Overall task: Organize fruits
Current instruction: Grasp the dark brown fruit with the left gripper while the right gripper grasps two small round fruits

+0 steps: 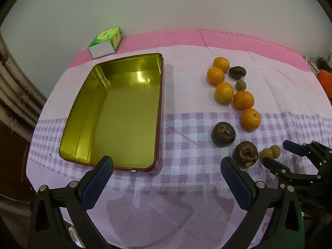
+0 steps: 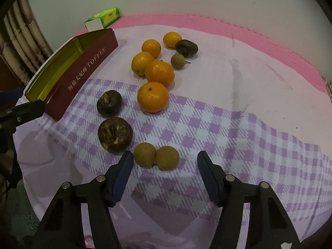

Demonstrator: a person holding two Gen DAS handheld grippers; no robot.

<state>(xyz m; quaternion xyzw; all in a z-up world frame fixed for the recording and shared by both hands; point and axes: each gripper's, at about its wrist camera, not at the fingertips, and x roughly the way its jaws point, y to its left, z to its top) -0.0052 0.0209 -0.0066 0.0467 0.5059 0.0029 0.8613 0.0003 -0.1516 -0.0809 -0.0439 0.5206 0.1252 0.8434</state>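
A gold-lined tin with a dark red outer wall lies empty on the left of the cloth. To its right sit several oranges, three dark brown wrinkled fruits and one small tan fruit. A pair of small tan fruits lies nearest me, between the fingers of my right gripper. The jaws are open: the left pad is close to the pair and the right pad stands well apart. My left gripper is wide open over bare cloth by the tin's near corner.
A green and white box stands at the back left against the wall. The pink and purple checked cloth covers the table, which drops off at left and front. Orange items sit beyond the right edge.
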